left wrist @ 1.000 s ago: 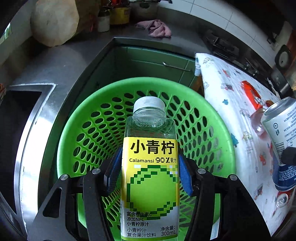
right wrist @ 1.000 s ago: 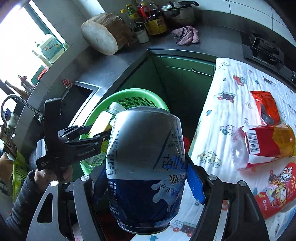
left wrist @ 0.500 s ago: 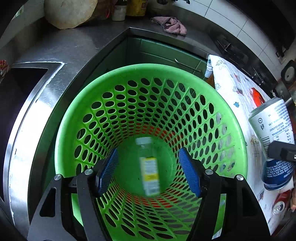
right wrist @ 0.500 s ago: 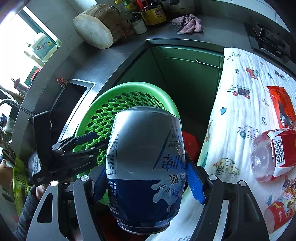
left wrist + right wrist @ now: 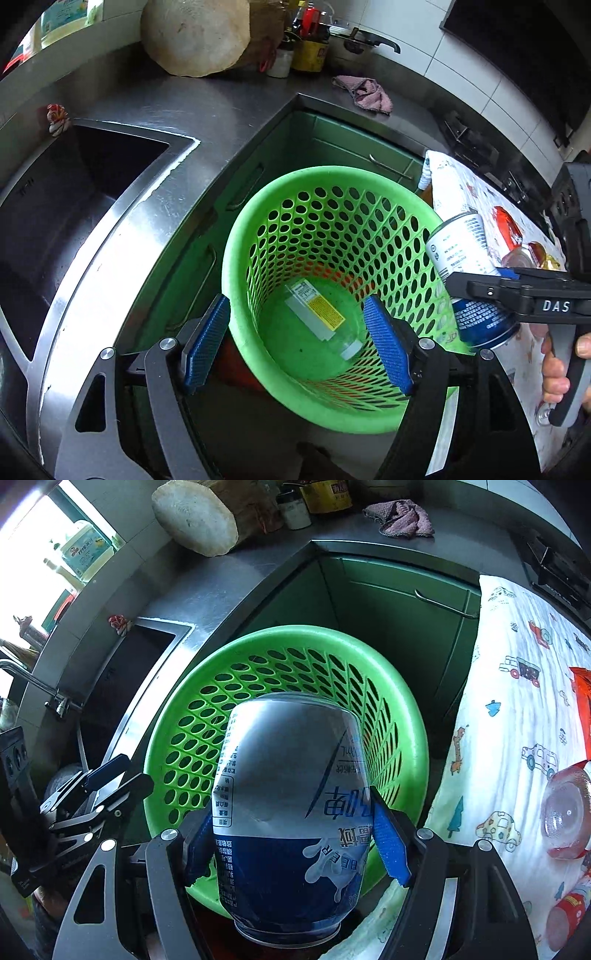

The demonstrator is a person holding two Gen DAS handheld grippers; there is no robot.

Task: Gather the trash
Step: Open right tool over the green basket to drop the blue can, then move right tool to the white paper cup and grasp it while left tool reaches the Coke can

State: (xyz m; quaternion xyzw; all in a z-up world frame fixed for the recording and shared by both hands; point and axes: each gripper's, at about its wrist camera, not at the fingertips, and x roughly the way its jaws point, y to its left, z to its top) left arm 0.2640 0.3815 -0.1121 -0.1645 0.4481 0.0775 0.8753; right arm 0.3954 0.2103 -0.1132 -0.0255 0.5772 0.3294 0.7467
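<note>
A green perforated basket (image 5: 236, 236) (image 5: 413, 738) stands on the floor between counter and table. On its bottom lies the juice bottle (image 5: 319, 317) with the yellow label. My left gripper (image 5: 295, 339) hovers above the basket's near-left rim, its jaws opening and nothing between the blue pads. My right gripper (image 5: 291, 830) is shut on a silver and blue beer can (image 5: 288, 812) (image 5: 465, 266), held upside down over the basket's near-right rim. A hand (image 5: 557, 365) grips that tool's handle at the right edge of the left wrist view.
A steel counter with a sink (image 5: 55, 206) curves around at left and back, with green cabinet doors (image 5: 406, 602) behind the basket. A cartoon-print cloth (image 5: 509, 709) at right carries a red-labelled bottle (image 5: 565, 812), an orange wrapper (image 5: 583, 694) and more litter. A pink rag (image 5: 365, 94) lies on the counter.
My left gripper let go of the juice bottle, which fell to the basket bottom, then drew back to the left. The right gripper carried the can toward and over the basket rim.
</note>
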